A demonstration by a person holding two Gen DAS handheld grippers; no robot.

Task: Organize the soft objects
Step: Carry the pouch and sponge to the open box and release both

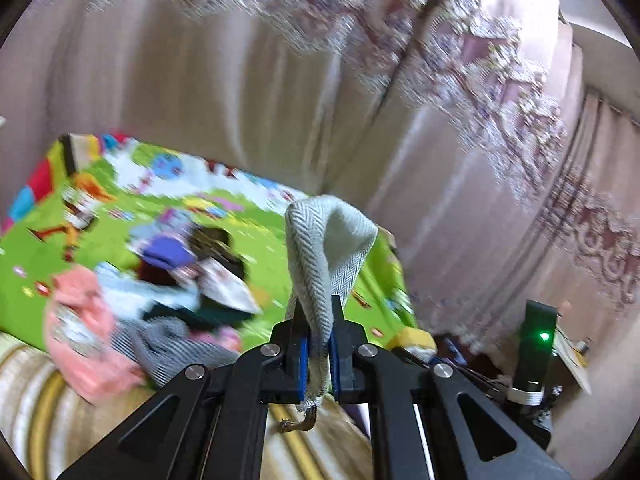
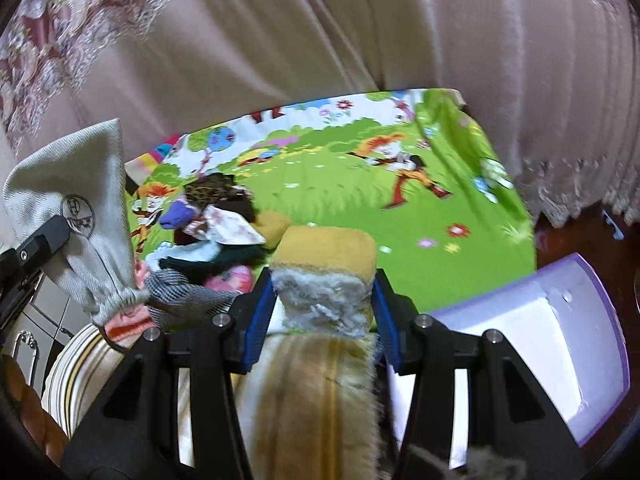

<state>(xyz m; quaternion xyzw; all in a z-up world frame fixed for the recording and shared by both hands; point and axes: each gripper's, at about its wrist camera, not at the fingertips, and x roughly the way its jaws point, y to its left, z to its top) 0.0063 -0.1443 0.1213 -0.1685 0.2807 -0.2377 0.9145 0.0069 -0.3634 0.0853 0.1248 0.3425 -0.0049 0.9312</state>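
Observation:
My left gripper (image 1: 319,354) is shut on a grey herringbone cloth bag (image 1: 326,248), which stands up folded between the blue pads. The same bag (image 2: 80,208), with a round logo, hangs at the left of the right wrist view. My right gripper (image 2: 324,320) is shut on a yellow plush piece with a fuzzy grey-white underside (image 2: 326,272). A pile of soft things lies on the colourful play mat (image 2: 360,208): a purple item (image 2: 176,216), a pink cloth (image 1: 84,320) and a grey striped cloth (image 1: 168,348).
A pale curtain with a lace border (image 1: 280,100) hangs behind the mat. A white box with a purple rim (image 2: 532,332) sits at the lower right. A striped cushion (image 2: 312,400) lies under the right gripper. A black device with a green light (image 1: 538,336) stands at the right.

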